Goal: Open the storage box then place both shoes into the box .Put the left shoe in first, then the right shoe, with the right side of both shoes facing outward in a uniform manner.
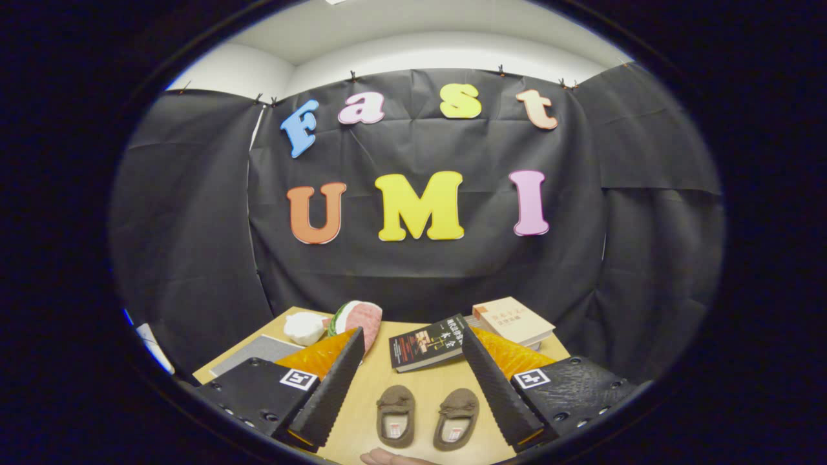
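Note:
Two small brown slippers lie side by side on the wooden table (378,378), toes pointing away from me. The left shoe (395,415) and the right shoe (457,418) both sit low between my fingers, close to the table's near edge. My gripper (409,358) is open and held above the table, its two fingers spread wide on either side of the pair, touching neither. A storage box is not something I can make out.
A dark book (426,343) lies just beyond the shoes. A tan book (513,321) rests on another at the back right. A watermelon-slice toy (357,318) and a white object (303,327) sit at the back left, near a grey pad (255,352). A person's hand (387,458) shows at the near edge.

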{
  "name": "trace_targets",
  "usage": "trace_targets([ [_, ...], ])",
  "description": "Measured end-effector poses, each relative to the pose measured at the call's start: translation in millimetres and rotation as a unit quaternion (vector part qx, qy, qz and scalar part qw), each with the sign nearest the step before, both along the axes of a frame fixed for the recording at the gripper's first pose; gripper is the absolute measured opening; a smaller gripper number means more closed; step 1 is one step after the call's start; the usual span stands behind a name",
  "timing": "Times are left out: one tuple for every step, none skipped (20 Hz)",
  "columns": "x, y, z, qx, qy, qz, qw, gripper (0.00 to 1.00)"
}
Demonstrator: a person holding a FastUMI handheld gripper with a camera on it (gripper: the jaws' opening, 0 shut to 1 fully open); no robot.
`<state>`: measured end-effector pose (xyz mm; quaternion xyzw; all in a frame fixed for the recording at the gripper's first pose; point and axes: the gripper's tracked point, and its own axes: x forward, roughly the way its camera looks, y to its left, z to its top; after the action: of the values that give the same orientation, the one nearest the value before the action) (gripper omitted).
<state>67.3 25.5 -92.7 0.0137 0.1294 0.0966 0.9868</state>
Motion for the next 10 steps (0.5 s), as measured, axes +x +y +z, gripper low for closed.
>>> trace_targets([
  [3.5,10.1,-8.9,-0.001,0.014,0.008,1.0,0.94],
  [7.6,19.9,-18.7,-0.001,0.028,0.017,0.999,0.94],
  [10.7,31.5,-28.0,0.001,0.044,0.026,0.999,0.94],
  [14.0,43.5,-38.7,0.004,0.061,0.035,0.998,0.94],
  [18.0,56.2,-48.1,0.008,0.079,0.043,0.996,0.94],
  [22.0,67.5,-58.2,0.012,0.095,0.049,0.994,0.94],
  [27.0,79.6,-66.5,0.017,0.113,0.058,0.992,0.94],
  [31.2,91.6,-75.5,0.018,0.128,0.067,0.989,0.95],
  [36.9,102.3,-83.7,0.018,0.143,0.075,0.987,0.96],
  [40.7,113.6,-92.1,0.019,0.157,0.085,0.984,0.96],
])
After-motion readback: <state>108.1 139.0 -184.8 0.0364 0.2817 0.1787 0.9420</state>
